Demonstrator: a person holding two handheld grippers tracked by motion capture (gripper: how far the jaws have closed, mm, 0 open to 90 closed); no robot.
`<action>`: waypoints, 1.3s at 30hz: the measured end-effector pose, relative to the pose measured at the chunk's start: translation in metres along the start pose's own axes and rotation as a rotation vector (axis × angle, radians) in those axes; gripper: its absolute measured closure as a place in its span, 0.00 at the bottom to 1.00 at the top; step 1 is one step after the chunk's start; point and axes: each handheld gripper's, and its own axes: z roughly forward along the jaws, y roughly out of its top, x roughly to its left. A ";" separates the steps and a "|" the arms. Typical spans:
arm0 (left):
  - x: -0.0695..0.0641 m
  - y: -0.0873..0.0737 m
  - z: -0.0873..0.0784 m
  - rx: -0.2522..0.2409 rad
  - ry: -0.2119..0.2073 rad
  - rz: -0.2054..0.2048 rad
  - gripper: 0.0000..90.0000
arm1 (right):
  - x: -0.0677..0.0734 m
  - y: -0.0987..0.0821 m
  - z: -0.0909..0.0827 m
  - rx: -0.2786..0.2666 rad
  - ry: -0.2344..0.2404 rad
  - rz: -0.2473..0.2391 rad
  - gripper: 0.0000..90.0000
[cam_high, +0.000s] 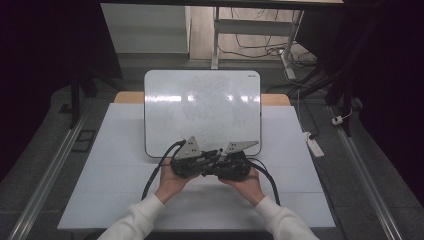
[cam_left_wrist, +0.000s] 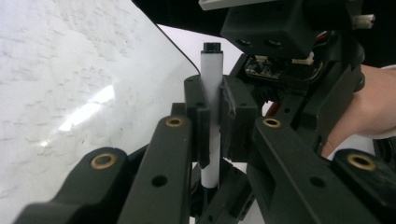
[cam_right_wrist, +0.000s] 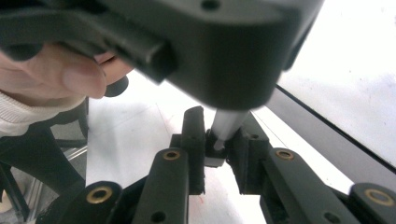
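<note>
A white marker (cam_left_wrist: 211, 70) with a black end stands upright between the pads of my left gripper (cam_left_wrist: 212, 100), which is shut on its barrel. The marker's other end (cam_right_wrist: 226, 123) reaches down between the jaws of my right gripper (cam_right_wrist: 217, 135). Those jaws stand slightly apart around it, one pad close against the dark tip. In the high view the left gripper (cam_high: 211, 159) and the right gripper (cam_high: 215, 164) meet nose to nose at the near edge of a whiteboard (cam_high: 202, 107) covered with faint smudges.
The whiteboard lies on a white-covered table (cam_high: 125, 165). A person's hands and white sleeves (cam_high: 132, 222) come in from the near edge. A power strip (cam_high: 315, 145) and cables lie on the floor at the right, and desk legs (cam_high: 216, 45) stand beyond the table.
</note>
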 end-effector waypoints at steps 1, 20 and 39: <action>0.001 0.000 -0.003 -0.003 0.012 0.001 0.91 | 0.001 0.000 -0.001 -0.008 -0.006 -0.006 0.75; 0.044 -0.020 -0.057 -0.043 0.146 -0.121 0.91 | -0.016 -0.070 -0.118 -0.158 -0.463 -0.085 0.45; 0.092 0.003 -0.083 -0.069 0.253 -0.187 0.91 | -0.026 -0.094 -0.139 -0.097 -0.590 -0.161 0.42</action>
